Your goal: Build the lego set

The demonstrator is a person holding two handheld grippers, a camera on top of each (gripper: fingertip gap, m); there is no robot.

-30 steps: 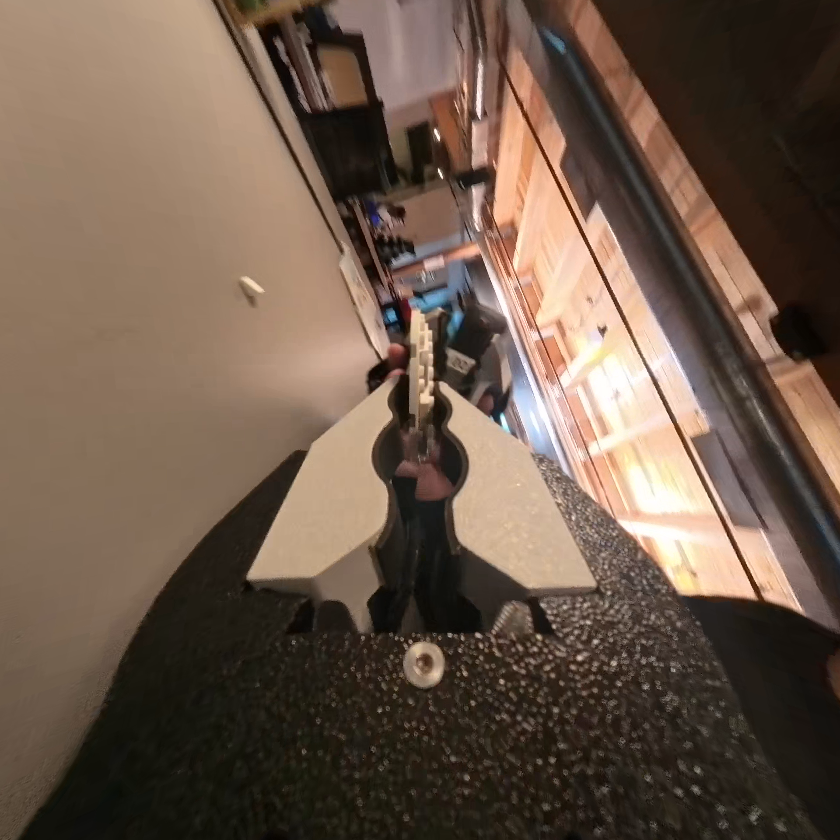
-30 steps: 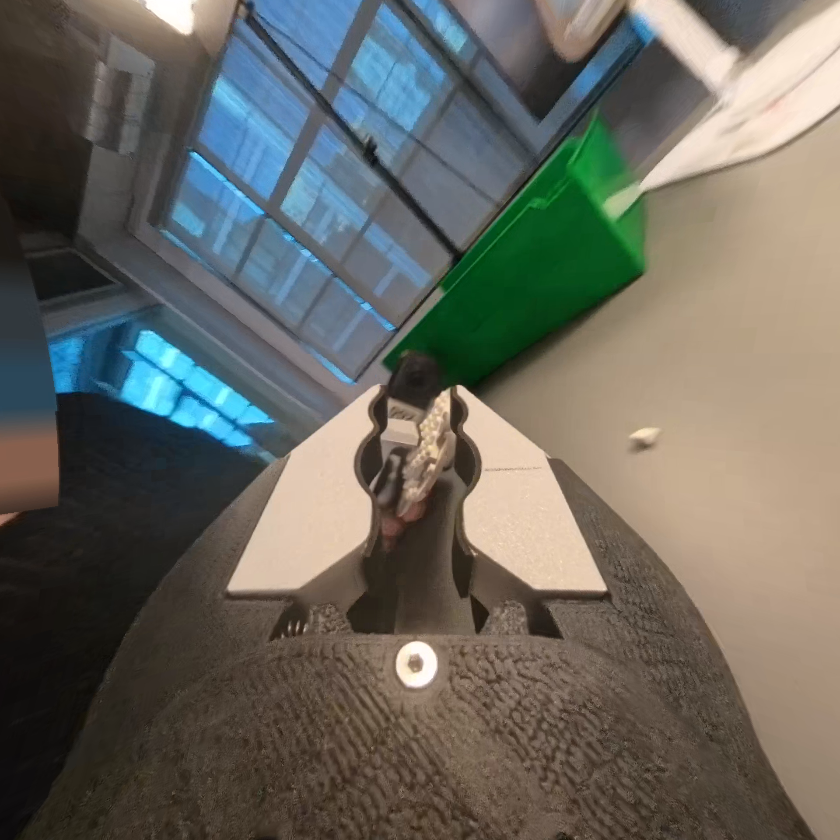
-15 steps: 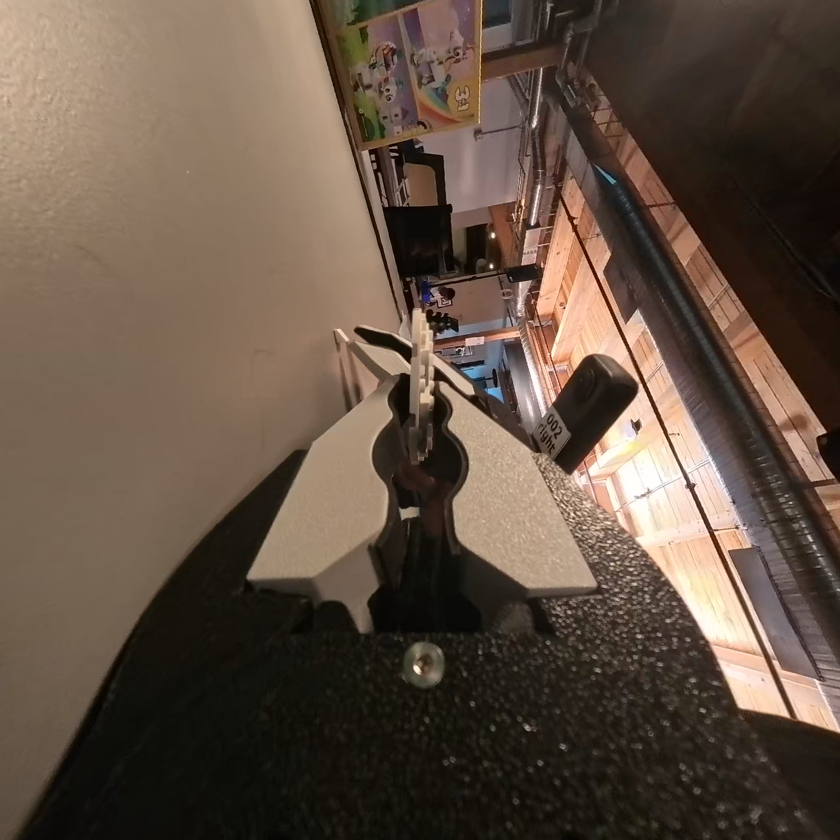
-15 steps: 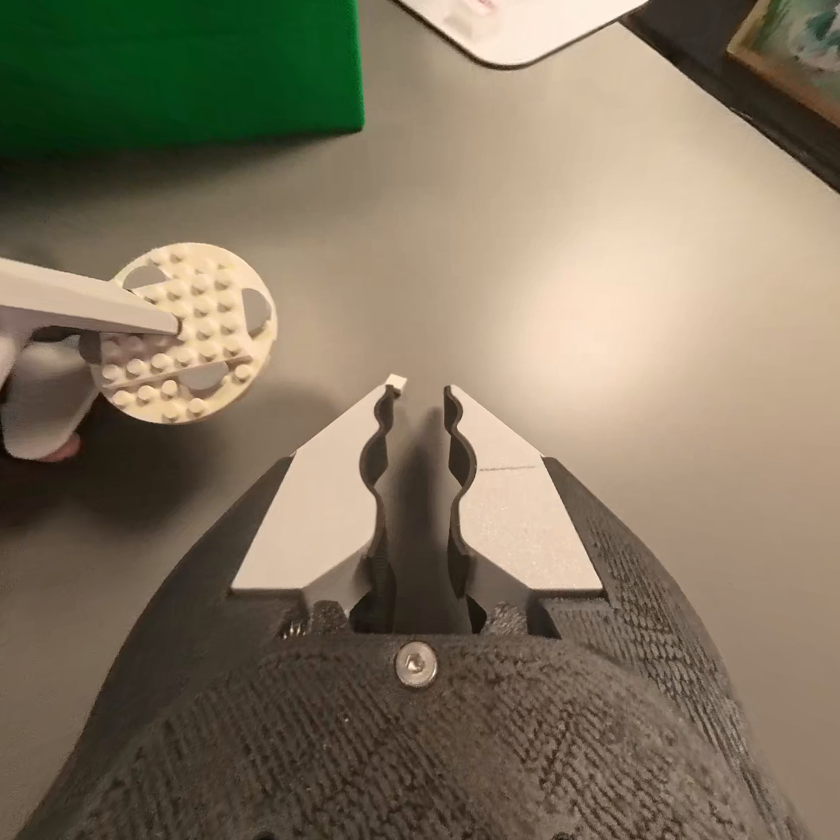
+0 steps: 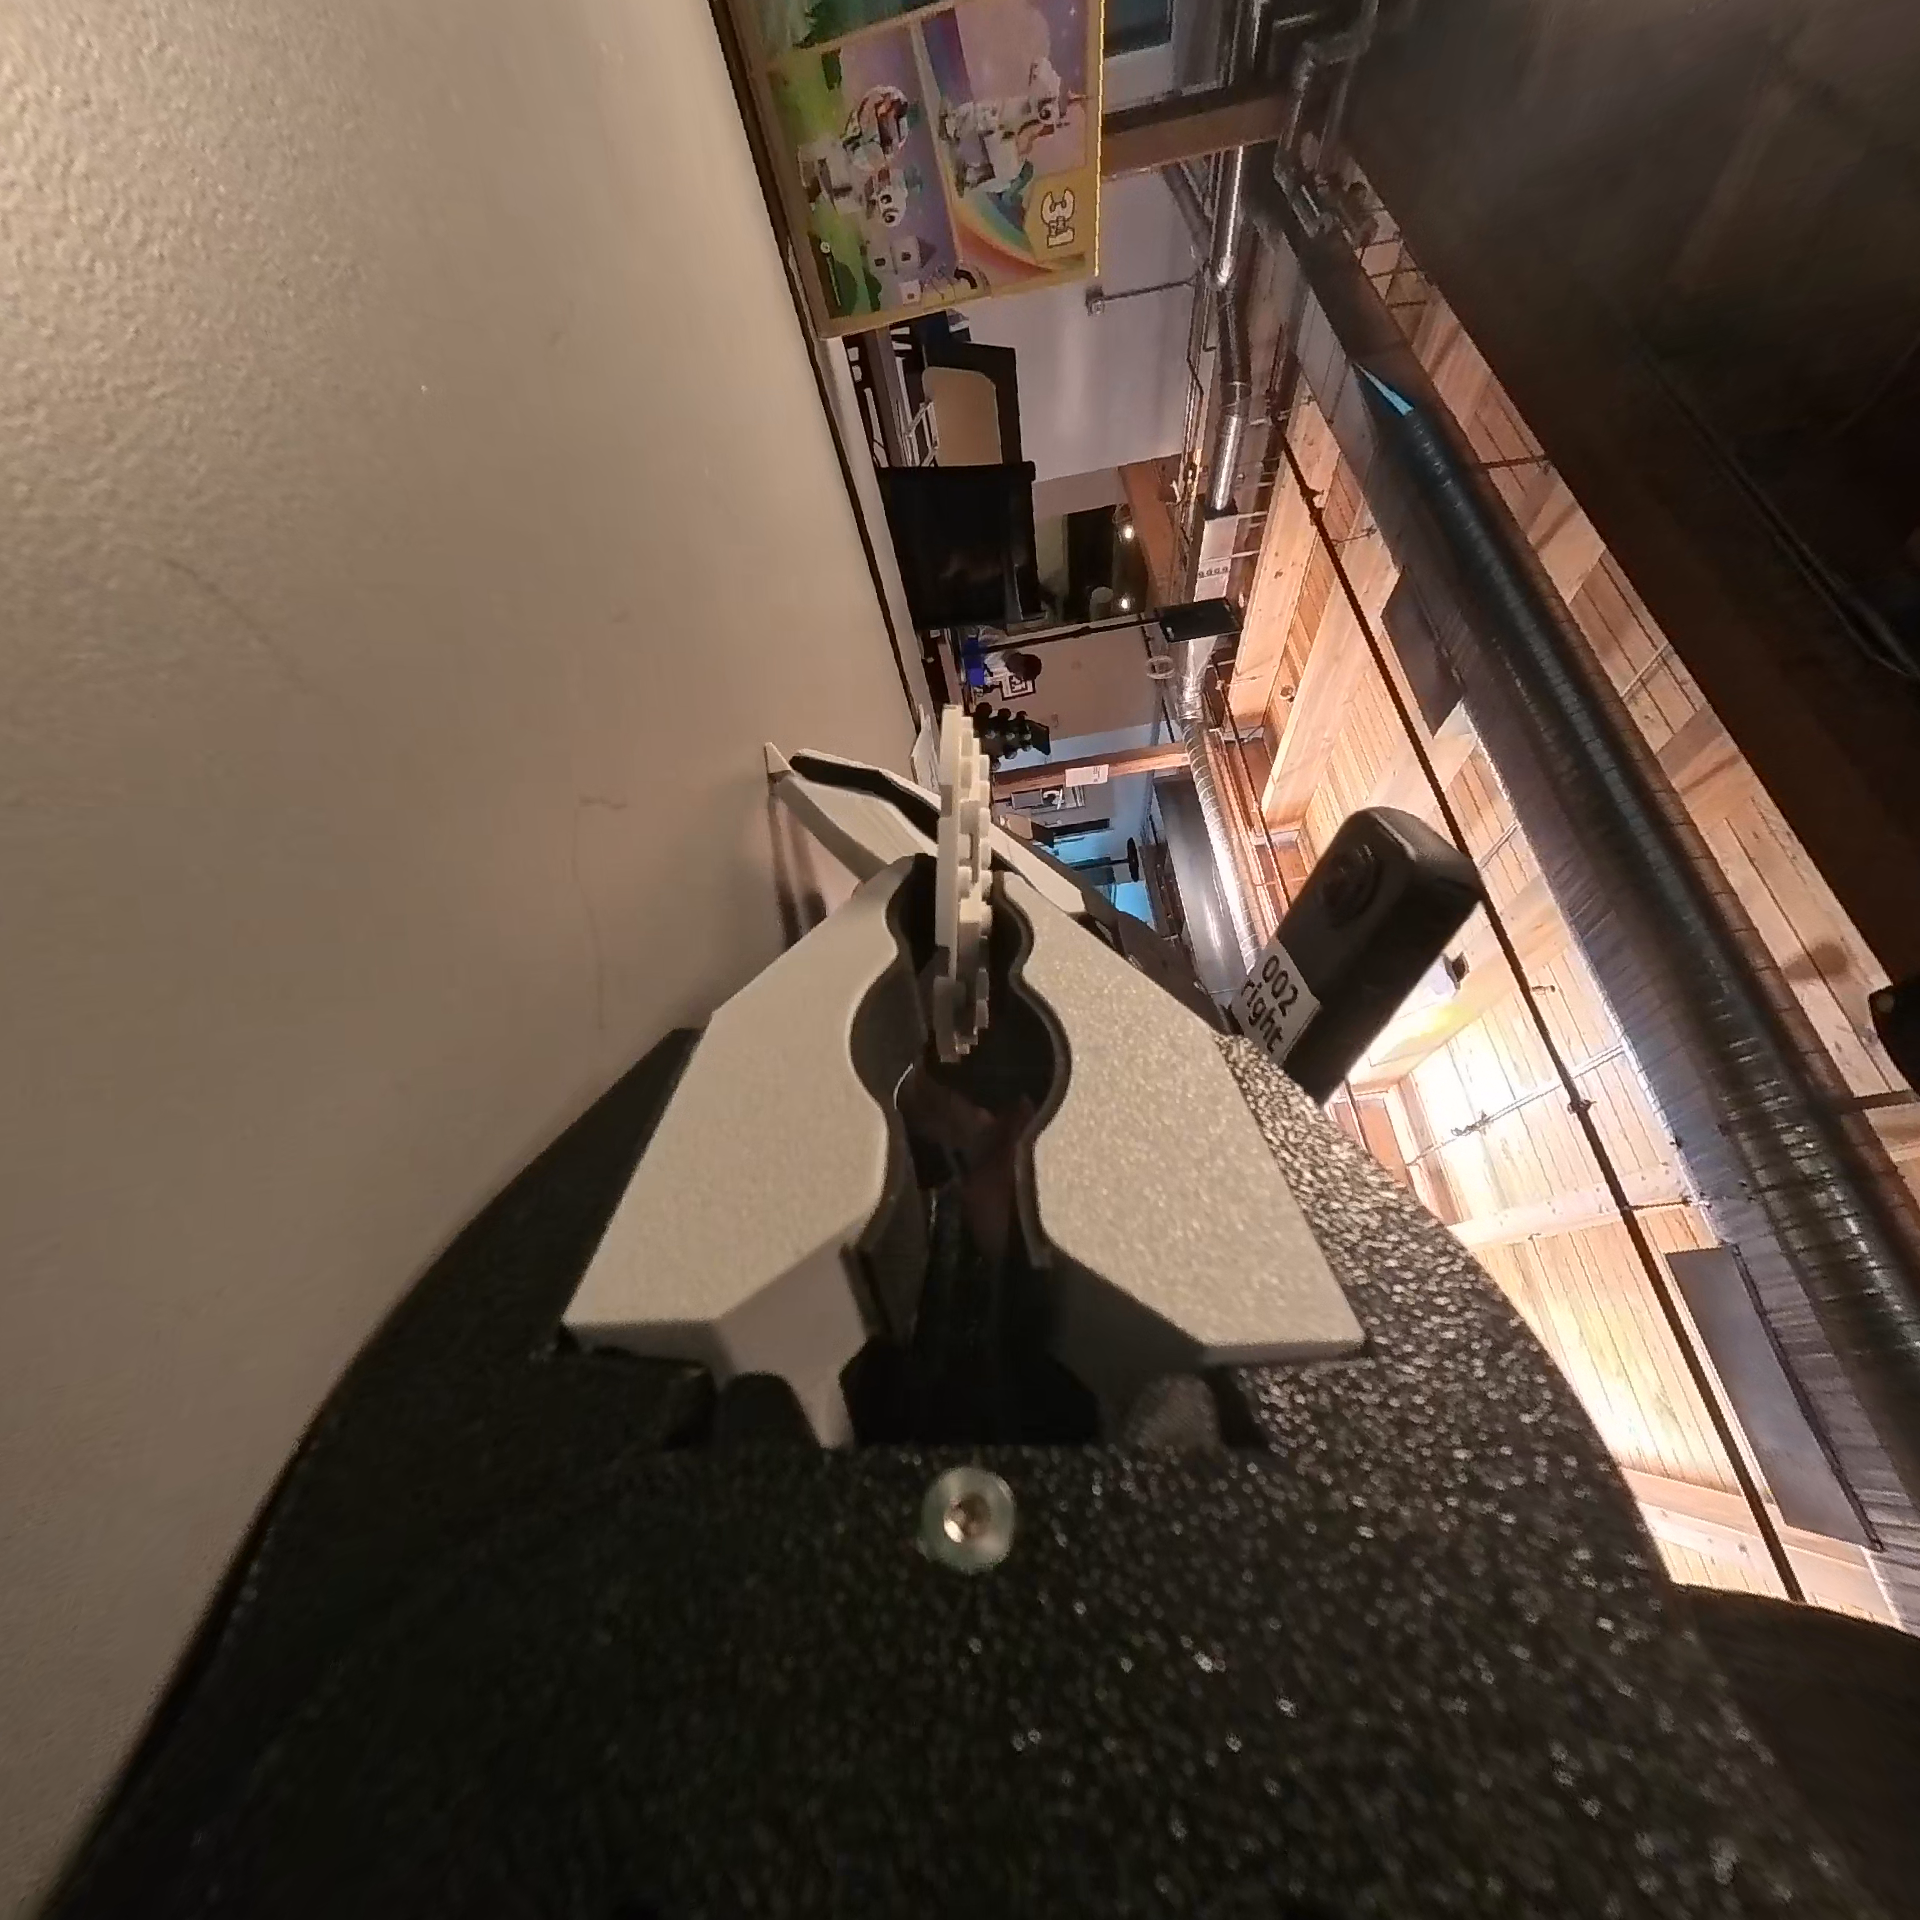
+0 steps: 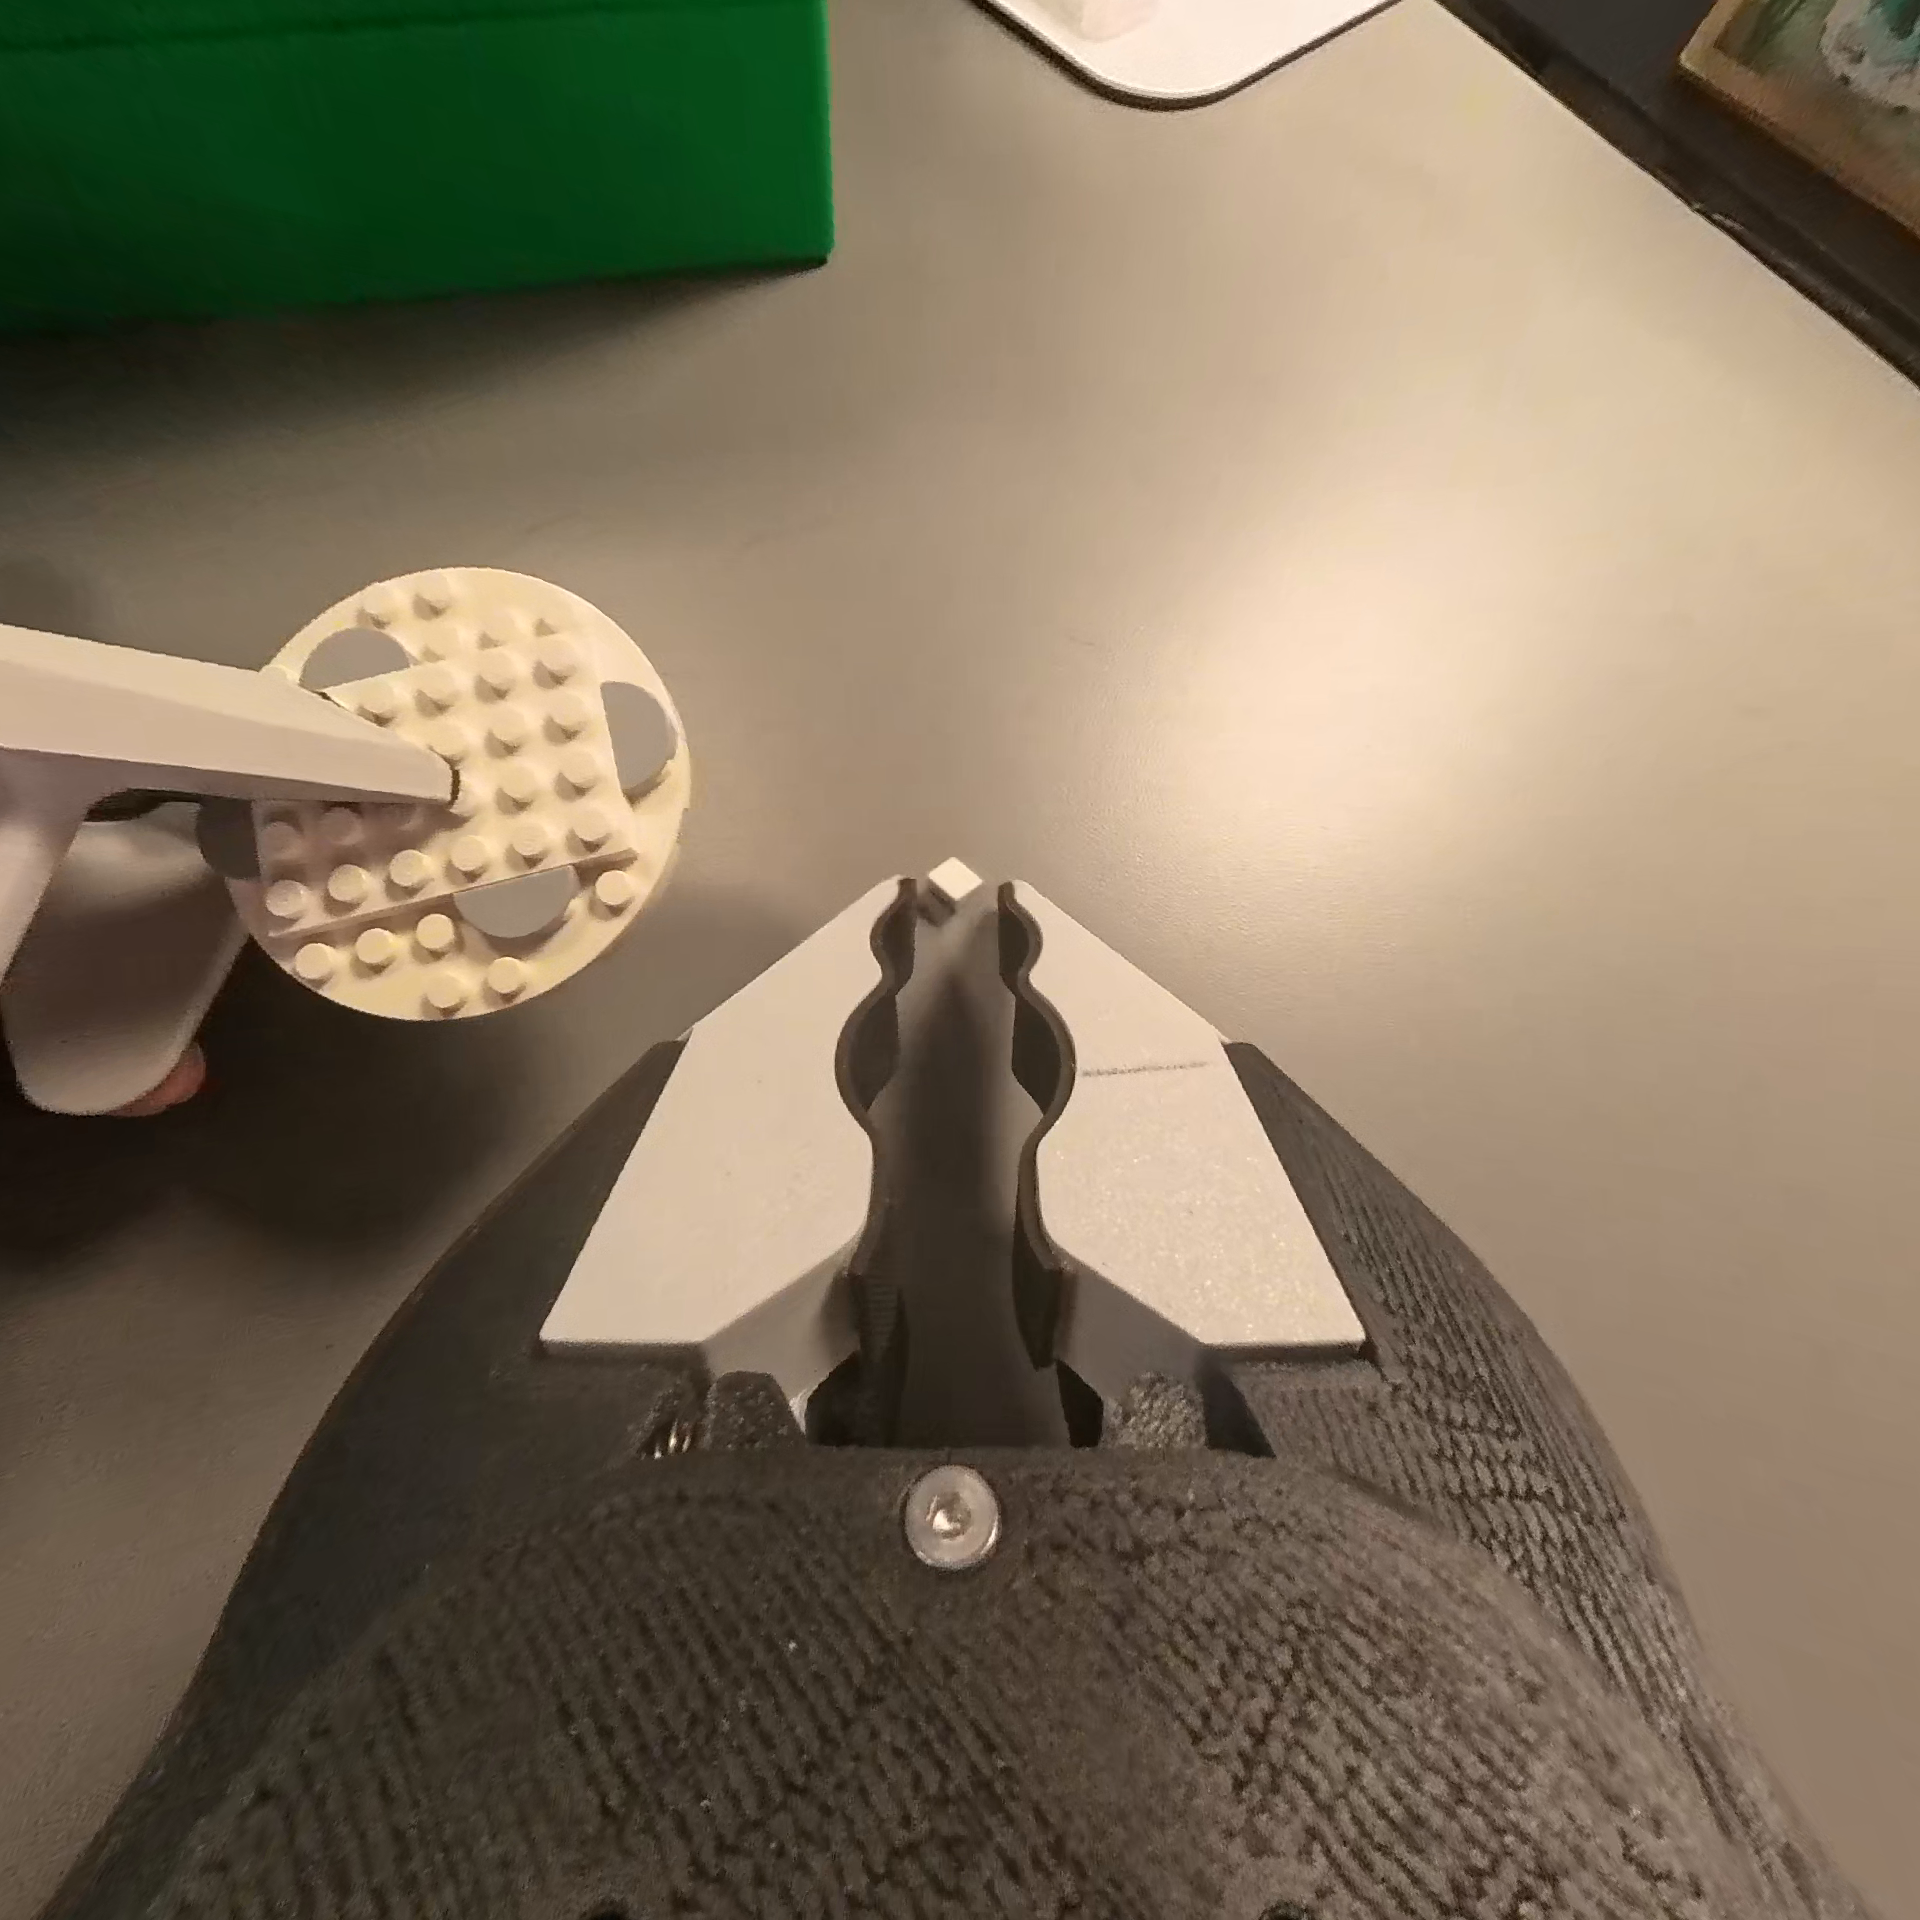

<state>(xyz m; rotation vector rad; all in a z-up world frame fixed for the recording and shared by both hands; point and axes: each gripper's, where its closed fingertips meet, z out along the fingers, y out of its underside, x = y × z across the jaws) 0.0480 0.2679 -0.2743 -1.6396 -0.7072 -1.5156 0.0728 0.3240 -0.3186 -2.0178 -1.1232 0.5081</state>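
My left gripper (image 5: pixel 951 878) is shut on a round white studded plate (image 5: pixel 958 831), seen edge-on and held above the grey table (image 5: pixel 364 623). In the right wrist view the plate (image 6: pixel 520 769) carries a smaller white plate on top, and the left gripper's upper finger (image 6: pixel 208 738) lies across it. My right gripper (image 6: pixel 951 899) is open and points down at the table, to the right of the plate. A small white piece (image 6: pixel 953 891) lies on the table between its fingertips. The right gripper's fingers (image 5: pixel 842 805) also show beyond the plate in the left wrist view.
A green box (image 6: pixel 416 135) stands at the back left of the table (image 6: pixel 1351 520). A white tray's corner (image 6: pixel 1174 52) is at the back. A lego set box (image 5: pixel 945 156) stands at the table's far edge. The right gripper's camera (image 5: pixel 1361 935) is close by. Across from one pair of fingers to the other is roughly 8 cm.
A second ago both grippers were on the plate. The right one let go, opened and swung down to the table; the small white piece has come between its fingertips. The left still holds the plate.
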